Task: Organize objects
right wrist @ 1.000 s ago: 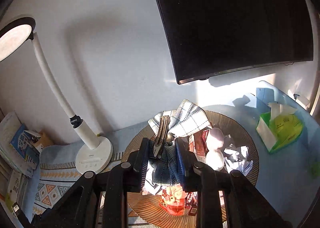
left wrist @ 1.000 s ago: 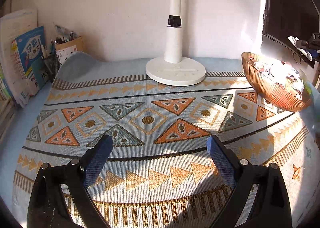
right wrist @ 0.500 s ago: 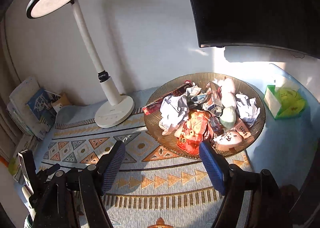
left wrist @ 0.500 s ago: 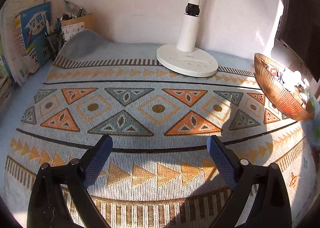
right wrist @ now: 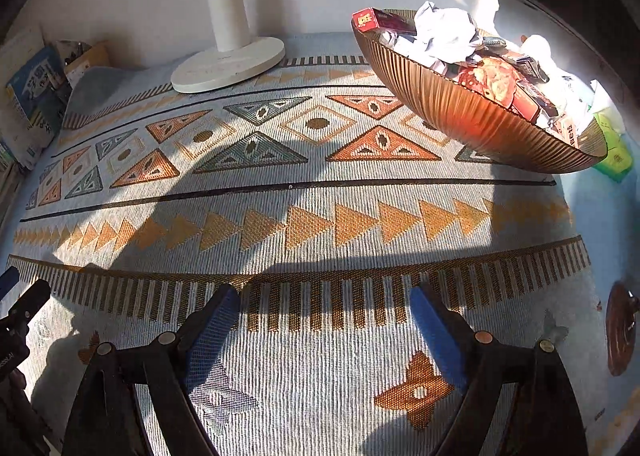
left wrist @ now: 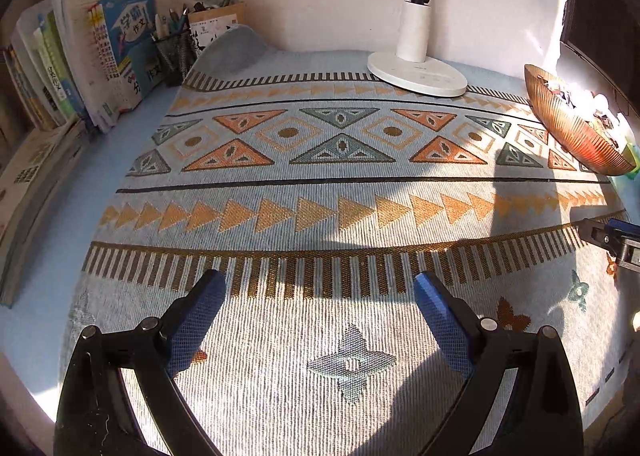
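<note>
Two hand-held grippers empty over near edge of patterned woven mat [left wrist: 320, 184]: left gripper [left wrist: 320, 308] spread wide; right gripper [right wrist: 324, 316] jaws just opened, nothing between. Collected clutter heaped in ribbed amber bowl [right wrist: 460, 112] at mat's far right corner, likely drop-off point.

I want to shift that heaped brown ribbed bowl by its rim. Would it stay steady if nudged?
Probably not very. The brown ribbed bowl flares wide from what looks like a narrow underside, so a rim push may tip it. The crumpled white paper and red box sit above the rim and could spill. The woven mat likely grips rather than slides.
</note>
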The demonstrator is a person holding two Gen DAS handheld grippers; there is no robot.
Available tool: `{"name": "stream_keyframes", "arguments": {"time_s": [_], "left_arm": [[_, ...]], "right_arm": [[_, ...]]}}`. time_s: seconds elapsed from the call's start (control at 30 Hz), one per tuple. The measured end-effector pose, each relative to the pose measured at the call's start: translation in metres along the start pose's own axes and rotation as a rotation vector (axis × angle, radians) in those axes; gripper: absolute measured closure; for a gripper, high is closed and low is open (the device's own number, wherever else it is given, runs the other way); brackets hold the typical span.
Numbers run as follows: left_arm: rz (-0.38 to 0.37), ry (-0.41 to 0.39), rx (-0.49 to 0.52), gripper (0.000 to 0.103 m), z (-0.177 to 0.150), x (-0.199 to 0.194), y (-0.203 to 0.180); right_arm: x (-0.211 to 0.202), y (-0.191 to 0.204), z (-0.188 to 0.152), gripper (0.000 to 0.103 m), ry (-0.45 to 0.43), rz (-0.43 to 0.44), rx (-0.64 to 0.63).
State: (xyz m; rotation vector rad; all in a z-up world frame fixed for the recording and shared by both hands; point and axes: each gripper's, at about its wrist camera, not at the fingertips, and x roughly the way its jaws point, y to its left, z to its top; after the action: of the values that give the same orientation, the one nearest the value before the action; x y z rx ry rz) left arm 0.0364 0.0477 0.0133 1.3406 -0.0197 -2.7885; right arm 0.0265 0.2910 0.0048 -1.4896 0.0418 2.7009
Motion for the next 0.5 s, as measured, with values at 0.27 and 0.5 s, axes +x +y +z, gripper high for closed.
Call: {"name": "stream_keyframes", "arguments": {"time_s": [0.27,0.5], "left_arm": [[0.151,-0.018,0.084,0.003,0.006,0.017,-0.015],[0.151,-0.015,0.071,0.0,0.006,0.018,-0.012]], "right_arm": [[0.007,0.003,0.002,0.0,-0.039,0.042,-0.072],[0.005,0.004,0.0,0.0,-0.067,0.048,-0.076]]}}
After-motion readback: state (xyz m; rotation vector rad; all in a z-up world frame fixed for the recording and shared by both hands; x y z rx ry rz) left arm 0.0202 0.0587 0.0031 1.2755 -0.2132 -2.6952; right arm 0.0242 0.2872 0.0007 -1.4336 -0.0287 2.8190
